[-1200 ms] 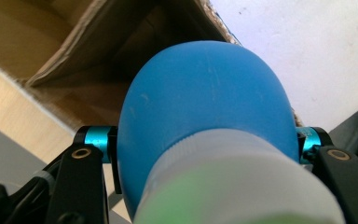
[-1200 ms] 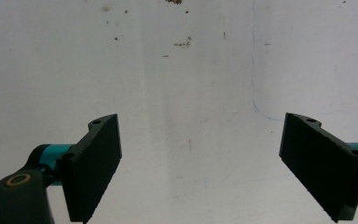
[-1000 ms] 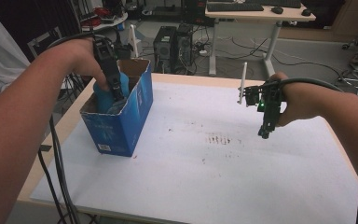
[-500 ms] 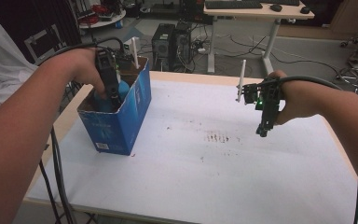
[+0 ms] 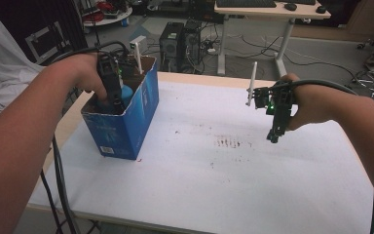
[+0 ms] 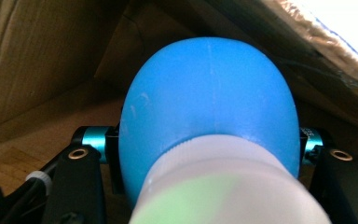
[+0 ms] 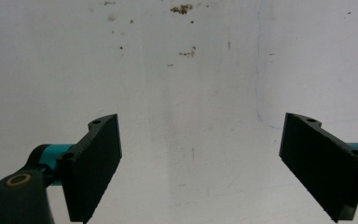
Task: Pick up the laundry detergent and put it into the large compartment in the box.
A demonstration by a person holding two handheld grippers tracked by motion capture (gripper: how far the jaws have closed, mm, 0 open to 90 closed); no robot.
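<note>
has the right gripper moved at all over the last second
No. The right gripper hangs open above the same spot of the white table, just right of the reddish stains, as before.

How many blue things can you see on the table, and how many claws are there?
Blue box: 1
Blue bottle inside the box: 1
Claws, left claw and right claw: 2
Total: 4
</note>
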